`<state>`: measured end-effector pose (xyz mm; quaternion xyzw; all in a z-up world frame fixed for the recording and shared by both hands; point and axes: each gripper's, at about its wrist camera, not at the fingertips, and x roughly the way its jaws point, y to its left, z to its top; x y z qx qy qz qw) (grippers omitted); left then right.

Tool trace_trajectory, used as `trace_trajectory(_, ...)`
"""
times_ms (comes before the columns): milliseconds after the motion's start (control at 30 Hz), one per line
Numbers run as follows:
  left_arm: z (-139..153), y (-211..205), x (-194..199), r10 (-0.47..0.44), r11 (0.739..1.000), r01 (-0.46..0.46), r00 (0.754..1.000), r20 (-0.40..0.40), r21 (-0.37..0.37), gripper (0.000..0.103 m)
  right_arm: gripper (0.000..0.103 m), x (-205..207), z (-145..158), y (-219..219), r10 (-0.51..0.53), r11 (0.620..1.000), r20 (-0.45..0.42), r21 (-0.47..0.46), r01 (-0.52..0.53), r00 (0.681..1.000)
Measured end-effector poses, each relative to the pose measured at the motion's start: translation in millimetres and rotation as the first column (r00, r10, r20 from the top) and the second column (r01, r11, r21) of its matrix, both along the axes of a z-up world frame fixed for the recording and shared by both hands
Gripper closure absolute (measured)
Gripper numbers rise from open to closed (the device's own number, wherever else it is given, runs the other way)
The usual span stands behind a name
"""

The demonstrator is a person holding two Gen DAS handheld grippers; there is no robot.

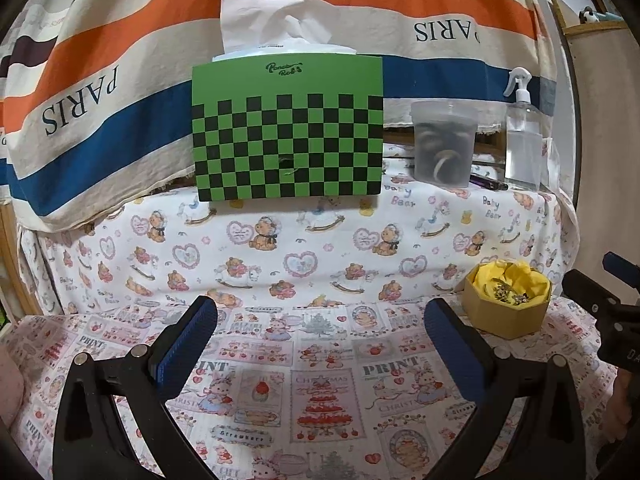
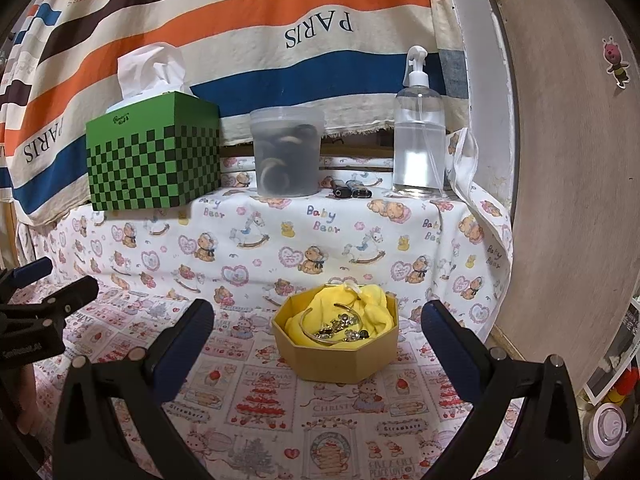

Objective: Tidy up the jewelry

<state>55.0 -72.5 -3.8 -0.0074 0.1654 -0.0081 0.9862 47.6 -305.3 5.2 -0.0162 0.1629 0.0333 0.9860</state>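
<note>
A tan octagonal box (image 2: 340, 360) lined with yellow cloth holds a bangle and several small jewelry pieces (image 2: 340, 326). It sits on the patterned cloth straight ahead of my right gripper (image 2: 318, 312), which is open and empty, its fingers on either side of the box but short of it. In the left wrist view the box (image 1: 506, 316) is at the right. My left gripper (image 1: 320, 312) is open and empty over bare cloth, left of the box. The right gripper's body shows at the right edge there.
On a raised ledge behind stand a green checkered tissue box (image 2: 154, 152), a clear tub (image 2: 288, 152) with dark rings, two small dark items (image 2: 352, 190) and a spray bottle (image 2: 419, 136). A striped cloth hangs behind. A wooden panel (image 2: 568, 160) stands at the right.
</note>
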Motion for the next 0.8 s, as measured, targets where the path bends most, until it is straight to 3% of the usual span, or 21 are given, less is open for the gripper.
trace_trajectory(800, 0.8, -2.9, -1.5, -0.005, 1.0, 0.004, 1.0, 0.005, 0.012, 0.0, 0.0, 1.0, -0.5, 1.3, 0.002, 1.0, -0.002, -0.001, -0.002, 1.0)
